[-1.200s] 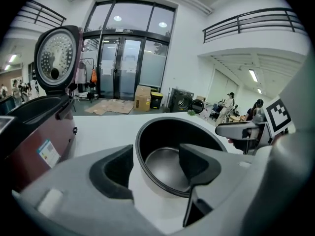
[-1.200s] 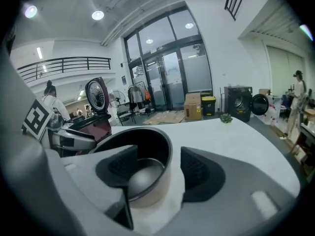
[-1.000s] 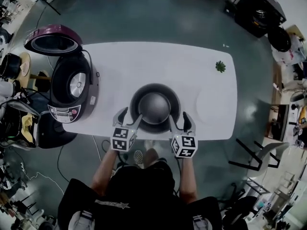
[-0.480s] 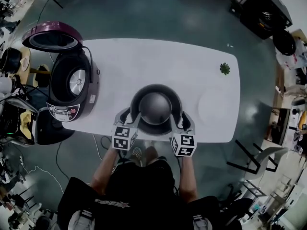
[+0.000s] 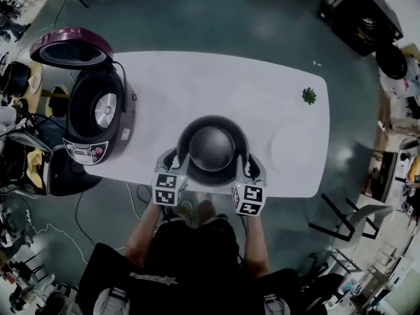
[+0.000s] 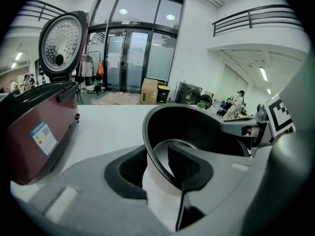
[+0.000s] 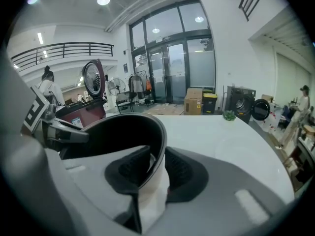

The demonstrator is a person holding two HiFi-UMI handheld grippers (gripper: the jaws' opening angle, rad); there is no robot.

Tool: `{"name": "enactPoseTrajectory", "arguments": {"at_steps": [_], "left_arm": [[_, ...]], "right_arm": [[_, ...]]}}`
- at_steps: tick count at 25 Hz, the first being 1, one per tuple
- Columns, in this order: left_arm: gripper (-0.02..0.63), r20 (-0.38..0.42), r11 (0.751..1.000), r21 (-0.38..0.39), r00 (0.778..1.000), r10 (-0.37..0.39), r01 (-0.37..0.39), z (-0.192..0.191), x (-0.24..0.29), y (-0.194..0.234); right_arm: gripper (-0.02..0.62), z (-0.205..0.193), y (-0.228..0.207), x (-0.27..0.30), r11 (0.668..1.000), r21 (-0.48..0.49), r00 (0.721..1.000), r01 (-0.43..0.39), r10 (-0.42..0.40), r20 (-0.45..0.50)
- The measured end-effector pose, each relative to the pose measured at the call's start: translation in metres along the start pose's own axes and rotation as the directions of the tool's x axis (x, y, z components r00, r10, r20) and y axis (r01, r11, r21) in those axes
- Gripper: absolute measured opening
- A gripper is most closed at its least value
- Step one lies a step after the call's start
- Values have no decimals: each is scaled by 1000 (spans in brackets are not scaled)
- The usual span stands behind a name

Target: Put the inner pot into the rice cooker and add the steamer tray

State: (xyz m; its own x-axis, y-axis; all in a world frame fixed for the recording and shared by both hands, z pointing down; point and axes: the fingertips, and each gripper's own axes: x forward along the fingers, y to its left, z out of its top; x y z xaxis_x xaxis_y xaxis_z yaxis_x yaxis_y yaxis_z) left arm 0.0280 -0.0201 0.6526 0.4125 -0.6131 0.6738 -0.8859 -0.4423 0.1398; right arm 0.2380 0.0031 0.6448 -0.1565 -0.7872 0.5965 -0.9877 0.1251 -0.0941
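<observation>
Inner pot (image 5: pixel 212 148) held at 2 points, upright near the front edge of the white table (image 5: pixel 197 77).
The left gripper (image 5: pixel 176 163) and right gripper (image 5: pixel 248 167) have just been closing. Each now pinches the pot's rim, 1 pad inside the wall and 1 outside, on opposite sides. The rice cooker (image 5: pixel 97 113) stands at the table's left end, lid raised, well apart from the pot.

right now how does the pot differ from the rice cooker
The pot is dark grey and sits at the table's near edge; the rice cooker is maroon and stands at its left end. The pot has no lid; the rice cooker's lid is raised. Both are round and open on top.
</observation>
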Motion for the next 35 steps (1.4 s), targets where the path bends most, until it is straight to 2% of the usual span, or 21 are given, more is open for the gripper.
{"name": "enactPoseTrajectory", "arguments": {"at_steps": [3, 9, 20, 27, 35], "left_arm": [[138, -5, 1000, 4, 1000, 8, -8, 0, 0, 2], [123, -13, 999, -37, 1000, 4, -4, 3, -6, 1], [121, 96, 998, -22, 994, 57, -55, 47, -35, 9], [117, 192, 993, -15, 974, 120, -120, 87, -70, 24], [115, 289, 980, -49, 937, 198, -192, 117, -110, 44]], "right_arm": [[98, 1, 0, 1, 1000, 3, 1000, 4, -4, 1], [84, 6, 0, 1, 1000, 1, 1000, 22, -22, 9], [77, 64, 10, -14, 999, -30, 992, 9, -5, 125], [78, 112, 28, -28, 998, -61, 976, -27, 39, 212], [78, 158, 58, -36, 990, -108, 946, -93, 121, 302]]}}
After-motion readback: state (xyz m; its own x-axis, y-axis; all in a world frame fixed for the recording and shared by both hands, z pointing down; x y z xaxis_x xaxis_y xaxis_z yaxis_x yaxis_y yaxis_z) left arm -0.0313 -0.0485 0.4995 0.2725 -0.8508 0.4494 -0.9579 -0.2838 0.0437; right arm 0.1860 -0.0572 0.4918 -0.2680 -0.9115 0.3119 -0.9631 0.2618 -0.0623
